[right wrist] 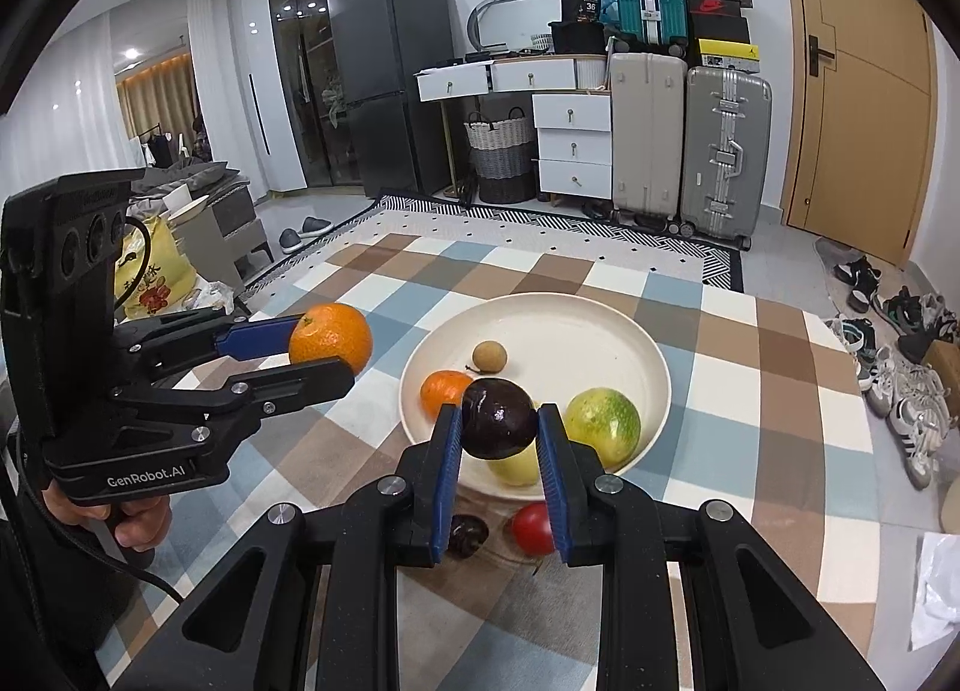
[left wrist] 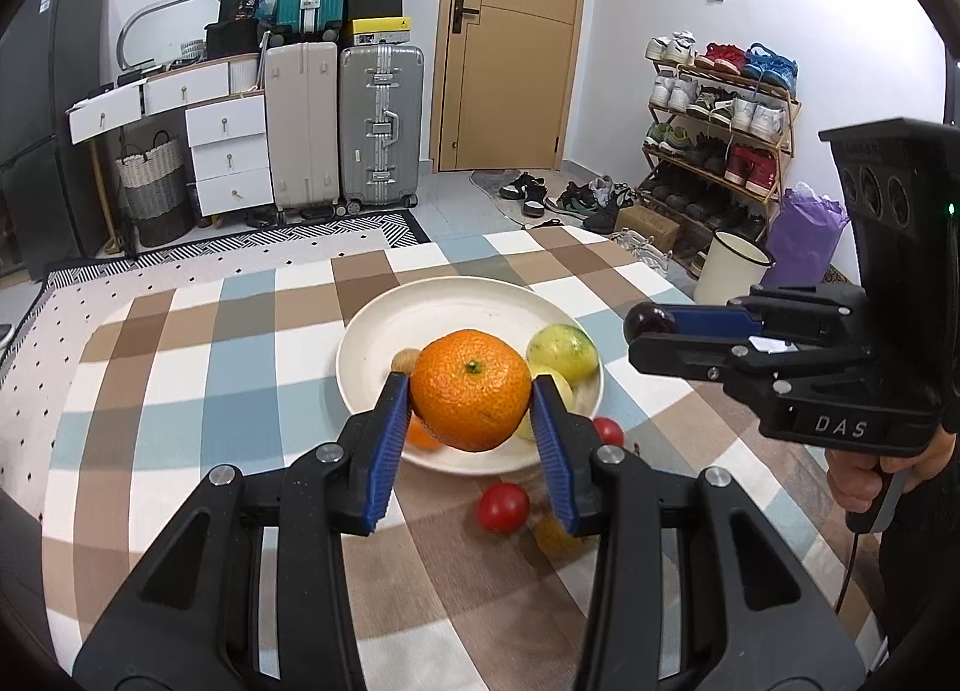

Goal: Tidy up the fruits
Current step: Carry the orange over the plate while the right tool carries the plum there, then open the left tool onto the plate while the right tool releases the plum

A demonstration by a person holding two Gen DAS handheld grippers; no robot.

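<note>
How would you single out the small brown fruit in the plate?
Start at the cream plate on the checkered tablecloth. The small brown fruit lies apart toward the far side, behind the small orange. It is the smallest, the only tan one, far duller than the green-yellow fruit.

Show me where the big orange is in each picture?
Left wrist view: the big orange sits in the middle, squeezed between the left gripper fingers.
Right wrist view: it is on the left side, held above the tablecloth.
Shared landmark: the white plate, also in the right wrist view.
</note>
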